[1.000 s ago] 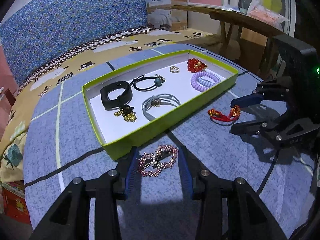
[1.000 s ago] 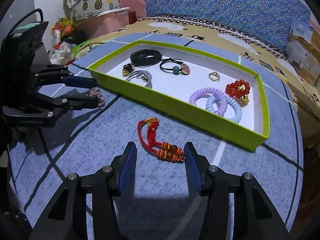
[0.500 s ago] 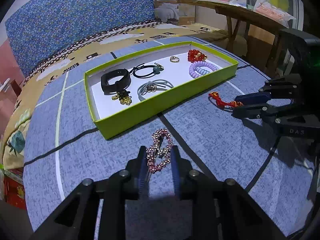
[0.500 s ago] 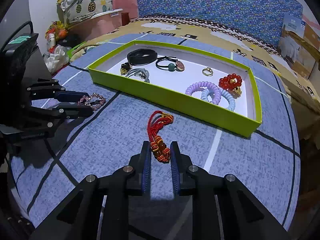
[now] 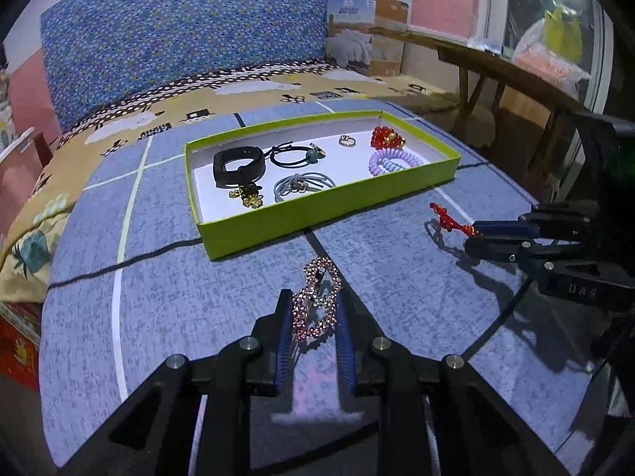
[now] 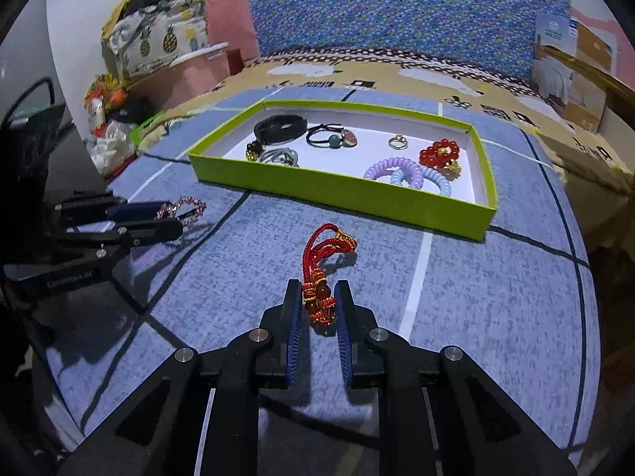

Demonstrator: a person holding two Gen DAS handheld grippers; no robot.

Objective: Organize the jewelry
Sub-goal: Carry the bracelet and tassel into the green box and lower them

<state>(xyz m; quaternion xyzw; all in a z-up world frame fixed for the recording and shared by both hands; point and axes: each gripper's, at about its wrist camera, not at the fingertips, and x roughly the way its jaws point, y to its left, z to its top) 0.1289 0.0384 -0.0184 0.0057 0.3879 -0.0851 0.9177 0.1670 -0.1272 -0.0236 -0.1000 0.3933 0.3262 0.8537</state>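
My left gripper (image 5: 314,293) has its jaws closing on a pink beaded bracelet (image 5: 319,277), and the pads press it from both sides. It is held just off the blue cloth, in front of the green tray (image 5: 317,218). My right gripper (image 6: 317,285) is shut on the beaded end of a red cord bracelet (image 6: 325,244), whose loops stick out ahead towards the tray (image 6: 337,194). Each gripper shows in the other's view: the left gripper (image 6: 176,217) with the pink bracelet (image 6: 190,206), the right gripper (image 5: 472,234) with the red bracelet (image 5: 448,220).
The tray holds a black band (image 5: 238,164), hair ties, a small ring (image 5: 346,141), a red bead bracelet (image 6: 438,153) and spiral hair ties (image 6: 397,170). A wooden bench (image 5: 496,67) and a cardboard box (image 5: 369,35) stand behind the bed. A pineapple-print bag (image 6: 158,39) sits at the left.
Both grippers went from wide open around their bracelets to shut on them. Both have since pulled back and up a little, lifting the bracelets off the cloth.
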